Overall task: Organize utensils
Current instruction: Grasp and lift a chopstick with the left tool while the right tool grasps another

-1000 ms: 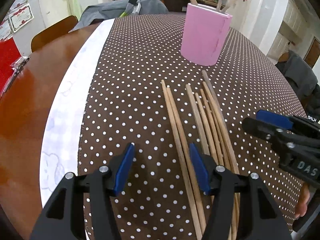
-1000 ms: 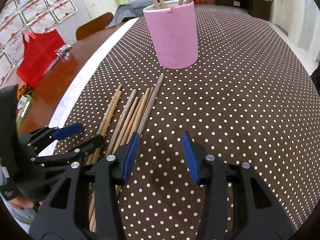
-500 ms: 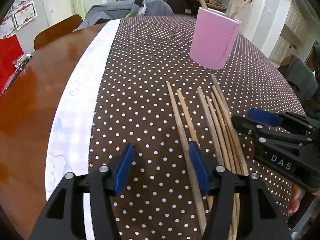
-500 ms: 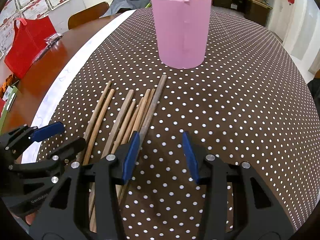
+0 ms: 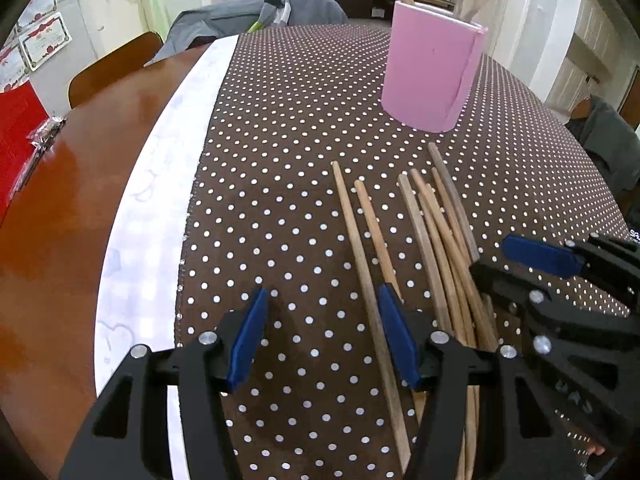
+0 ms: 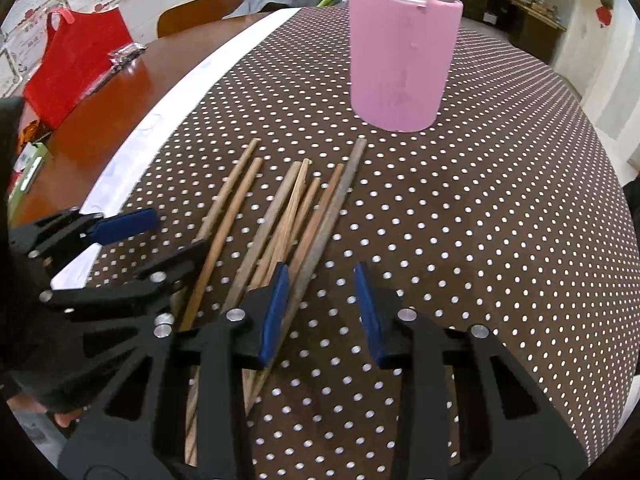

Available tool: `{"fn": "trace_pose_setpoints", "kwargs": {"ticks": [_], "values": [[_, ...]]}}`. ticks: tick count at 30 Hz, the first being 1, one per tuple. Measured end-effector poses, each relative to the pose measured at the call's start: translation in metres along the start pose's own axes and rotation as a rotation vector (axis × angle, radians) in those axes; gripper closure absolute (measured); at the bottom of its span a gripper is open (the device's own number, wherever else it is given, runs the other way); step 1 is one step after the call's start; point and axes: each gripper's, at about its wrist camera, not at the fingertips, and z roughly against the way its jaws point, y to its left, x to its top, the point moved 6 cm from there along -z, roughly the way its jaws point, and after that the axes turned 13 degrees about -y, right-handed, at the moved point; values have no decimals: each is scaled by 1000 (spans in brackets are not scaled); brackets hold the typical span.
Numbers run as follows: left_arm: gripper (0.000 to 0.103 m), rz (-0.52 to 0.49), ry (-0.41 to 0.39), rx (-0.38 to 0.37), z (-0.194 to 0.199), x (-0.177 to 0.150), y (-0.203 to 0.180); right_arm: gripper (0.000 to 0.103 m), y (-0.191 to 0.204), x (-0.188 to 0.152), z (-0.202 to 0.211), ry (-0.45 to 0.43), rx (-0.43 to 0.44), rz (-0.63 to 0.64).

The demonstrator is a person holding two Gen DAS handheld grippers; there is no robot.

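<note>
Several wooden chopsticks [image 5: 434, 232] lie side by side on the brown dotted cloth; they also show in the right wrist view [image 6: 280, 220]. A pink holder [image 5: 430, 72] with a few chopsticks in it stands behind them, and it shows in the right wrist view [image 6: 402, 56] too. My left gripper [image 5: 322, 340] is open and empty, low over the near ends of the leftmost chopsticks. My right gripper [image 6: 320, 308] is open and empty, just right of the bundle's near ends. Each gripper shows in the other's view: the right gripper [image 5: 516, 260] and the left gripper [image 6: 160, 236].
A white cloth strip [image 5: 160, 184] runs along the left of the dotted cloth, with bare brown table [image 5: 60, 208] beyond. A red bag [image 6: 76, 64] and a chair [image 6: 200, 12] are at the far left. Grey clothing [image 5: 256, 12] lies at the table's back.
Both grippers have moved forward and lower toward the chopsticks and closer to each other. Both stay open. The chopsticks and holder have not moved.
</note>
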Motion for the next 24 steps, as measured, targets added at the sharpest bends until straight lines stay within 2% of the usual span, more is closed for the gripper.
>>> {"fn": "trace_pose_setpoints", "kwargs": {"ticks": [1, 3, 4, 8, 15, 19, 21, 24], "values": [[59, -3, 0, 2, 0, 1, 0, 69, 0, 1, 1, 1, -6, 6], [74, 0, 7, 5, 0, 2, 1, 69, -5, 1, 1, 1, -25, 3], [76, -2, 11, 8, 0, 3, 2, 69, -10, 1, -1, 4, -31, -16], [78, 5, 24, 5, -2, 4, 2, 69, -14, 5, -4, 7, -8, -52], [78, 12, 35, 14, -6, 7, 2, 69, -14, 13, -14, 10, -51, -41], [78, 14, 48, 22, -10, 11, 0, 70, -11, 17, -20, 29, -47, -44], [89, 16, 55, 14, -12, 13, -2, 80, -8, 19, -23, 37, -59, -23], [96, 17, 63, 10, -15, 16, -5, 89, -9, 23, -29, 57, -65, -19]]}}
